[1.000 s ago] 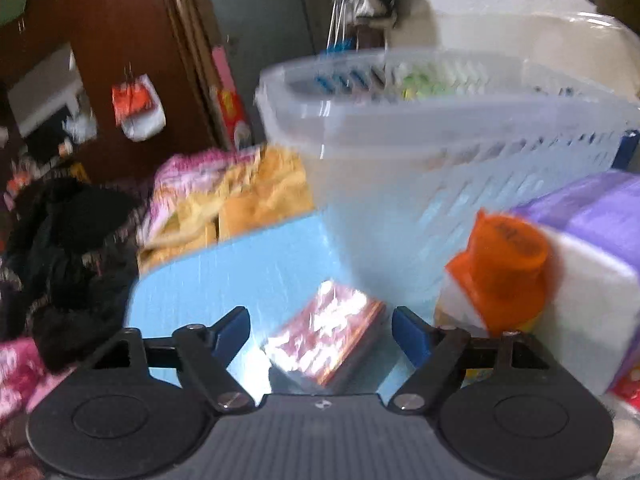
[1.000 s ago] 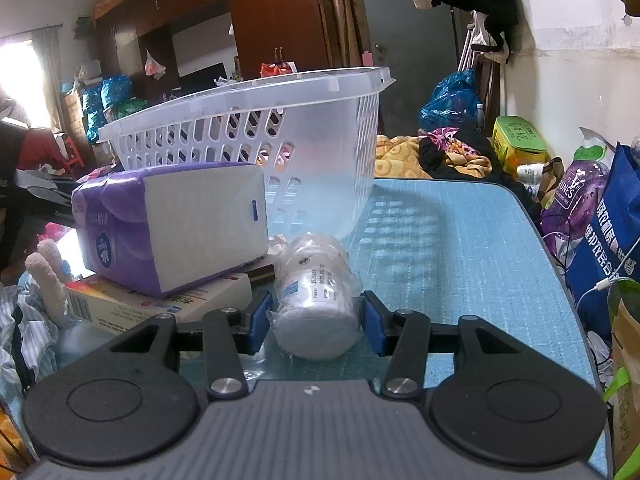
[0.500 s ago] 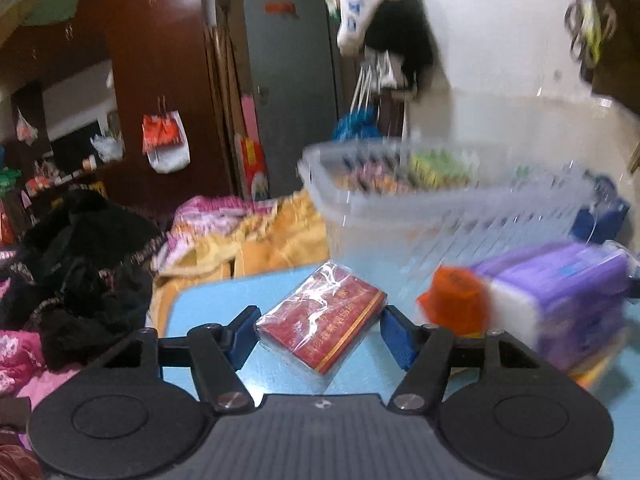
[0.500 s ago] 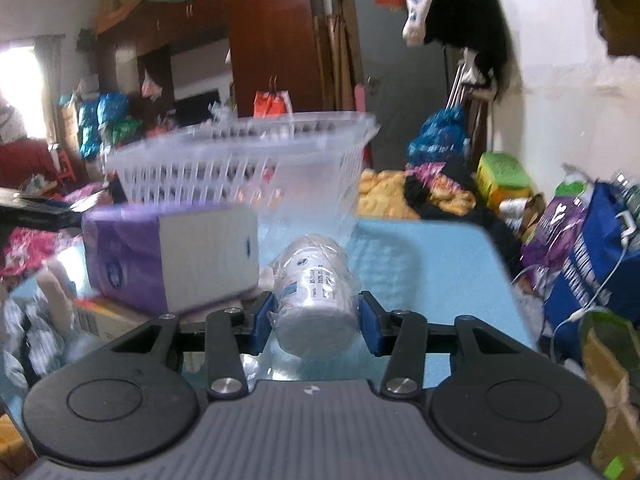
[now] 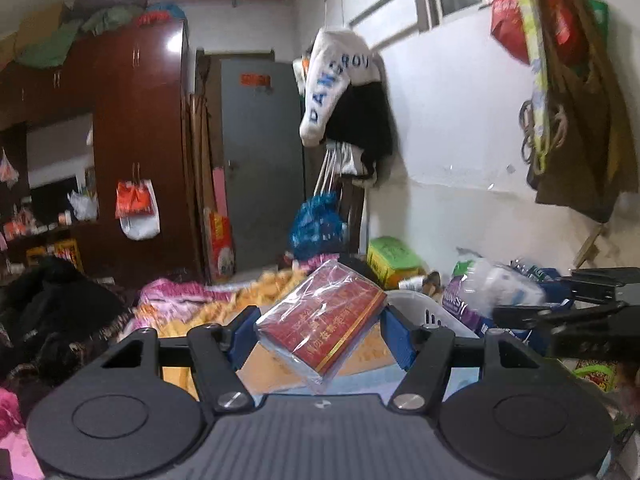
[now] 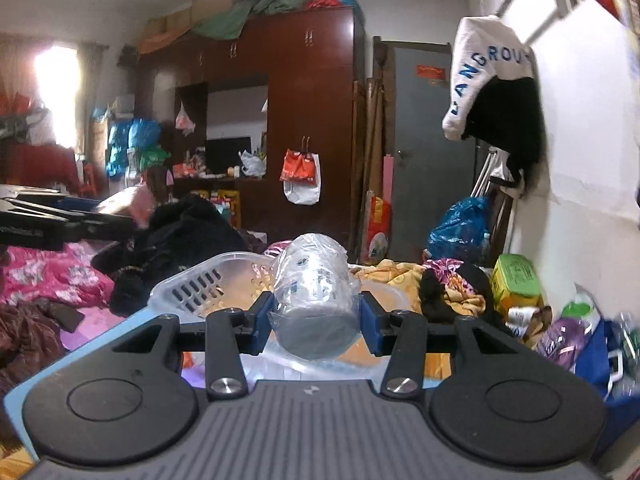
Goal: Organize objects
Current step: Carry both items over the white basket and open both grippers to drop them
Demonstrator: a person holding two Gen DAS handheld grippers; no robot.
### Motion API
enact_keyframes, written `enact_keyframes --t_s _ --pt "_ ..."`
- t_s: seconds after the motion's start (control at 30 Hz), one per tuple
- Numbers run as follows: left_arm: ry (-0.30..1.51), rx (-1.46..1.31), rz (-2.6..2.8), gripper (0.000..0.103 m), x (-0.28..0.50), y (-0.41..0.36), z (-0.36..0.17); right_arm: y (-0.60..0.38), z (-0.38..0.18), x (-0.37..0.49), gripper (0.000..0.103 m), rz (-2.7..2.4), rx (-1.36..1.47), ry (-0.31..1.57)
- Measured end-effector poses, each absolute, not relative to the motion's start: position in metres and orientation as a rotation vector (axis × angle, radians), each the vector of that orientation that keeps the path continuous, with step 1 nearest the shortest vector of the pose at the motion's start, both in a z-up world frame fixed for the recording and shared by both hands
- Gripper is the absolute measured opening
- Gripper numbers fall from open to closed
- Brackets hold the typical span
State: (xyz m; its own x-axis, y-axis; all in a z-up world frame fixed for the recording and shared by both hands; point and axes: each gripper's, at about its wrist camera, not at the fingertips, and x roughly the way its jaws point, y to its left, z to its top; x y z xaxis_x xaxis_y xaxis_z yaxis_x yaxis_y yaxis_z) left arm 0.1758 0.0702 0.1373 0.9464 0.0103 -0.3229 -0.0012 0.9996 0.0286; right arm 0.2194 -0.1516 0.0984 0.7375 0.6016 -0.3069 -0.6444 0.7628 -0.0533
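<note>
While the left gripper [image 5: 318, 334] clamps a red plastic-wrapped flat box [image 5: 322, 320] and the right gripper [image 6: 317, 322] clamps a plastic-wrapped white jar [image 6: 314, 292], both held above the translucent white slotted plastic basket [image 6: 192, 284], dropping them in remains, I judge.

Both tongs, left [image 5: 318, 334] and right [image 6: 317, 322], share one build: ribbed grey body, two round black discs at five and seven o'clock, black link arms with silver screws, blue pads [image 5: 394, 338].

Wrapped box [image 5: 322, 322] between left fingers [image 5: 243, 336]; basket [image 6: 208, 284] behind bottle [image 6: 314, 300].
</note>
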Motion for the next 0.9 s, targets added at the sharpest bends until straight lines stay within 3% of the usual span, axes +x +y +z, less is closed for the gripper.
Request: enact_keyframes --t_s 0.27,0.53,0.6,0.63,0.67,0.7,0.73,0.9 --pt "0.568 -0.044 0.088 0.069 0.275 0.071 0.096 -0.113 0.059 0.288 0.049 0.656 -0.184 0.479" --pt "0.601 -0.054 0.085 0.070 0.282 0.077 0.081 -0.115 0.046 0.298 0.050 0.669 -0.153 0.520" --pt "0.578 -0.081 0.067 0.077 0.278 0.081 0.079 -0.116 0.049 0.298 0.055 0.680 -0.140 0.514" --pt "0.575 -0.090 0.059 0.089 0.277 0.082 0.078 -0.118 0.050 0.296 0.070 0.669 -0.135 0.505" --pt "0.568 -0.101 0.053 0.092 0.274 0.084 0.077 -0.118 0.053 0.294 0.087 0.652 -0.142 0.493" --pt "0.556 -0.111 0.049 0.095 0.270 0.086 0.077 -0.120 0.055 0.291 0.094 0.639 -0.147 0.480" --pt "0.542 -0.117 0.044 0.095 0.264 0.087 0.077 -0.122 0.057 0.288 0.099 0.632 -0.147 0.463" --pt "0.392 -0.057 0.010 0.099 0.196 0.082 0.087 -0.151 0.067 0.249 0.103 0.667 -0.085 0.361"
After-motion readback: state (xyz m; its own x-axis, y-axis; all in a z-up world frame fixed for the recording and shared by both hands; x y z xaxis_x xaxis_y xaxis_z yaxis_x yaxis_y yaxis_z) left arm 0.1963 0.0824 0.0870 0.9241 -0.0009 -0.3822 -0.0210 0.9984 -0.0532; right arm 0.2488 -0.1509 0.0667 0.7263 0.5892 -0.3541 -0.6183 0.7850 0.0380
